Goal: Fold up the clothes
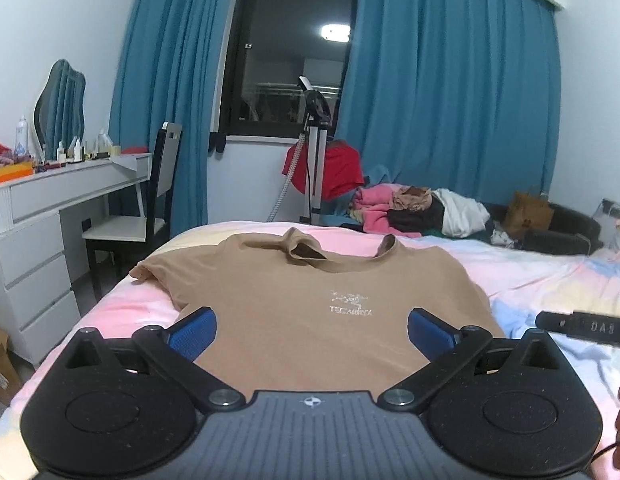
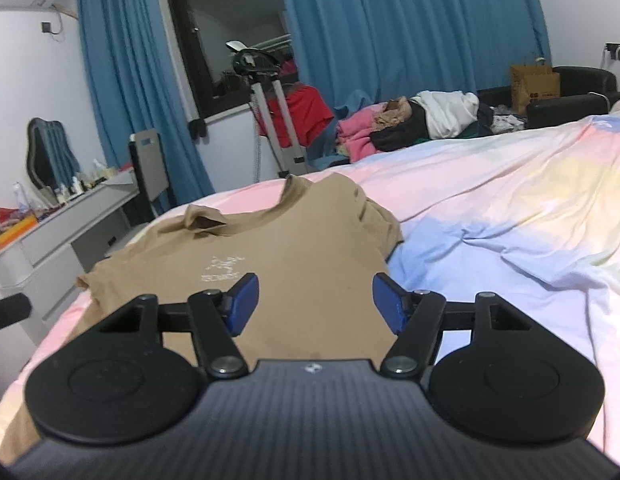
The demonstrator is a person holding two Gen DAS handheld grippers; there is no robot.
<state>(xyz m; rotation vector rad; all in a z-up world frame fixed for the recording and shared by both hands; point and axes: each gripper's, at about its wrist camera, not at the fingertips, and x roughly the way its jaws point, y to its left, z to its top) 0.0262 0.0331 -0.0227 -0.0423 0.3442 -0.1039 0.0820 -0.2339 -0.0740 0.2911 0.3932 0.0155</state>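
Note:
A tan T-shirt (image 1: 306, 304) with a white chest logo lies spread flat, front up, on the pastel bedsheet (image 1: 549, 280), collar at the far end. My left gripper (image 1: 311, 330) is open and empty, hovering over the shirt's lower middle. In the right wrist view the same shirt (image 2: 294, 256) lies ahead, its right sleeve bunched. My right gripper (image 2: 314, 300) is open and empty above the shirt's lower right part. Part of the right gripper (image 1: 581, 326) shows at the right edge of the left wrist view.
A pile of mixed clothes (image 1: 421, 210) lies at the far side of the bed. A white dresser (image 1: 50, 208) with a mirror and bottles and a chair (image 1: 150, 200) stand left. A garment steamer stand (image 1: 313, 160), blue curtains and a dark sofa (image 2: 565, 92) are behind.

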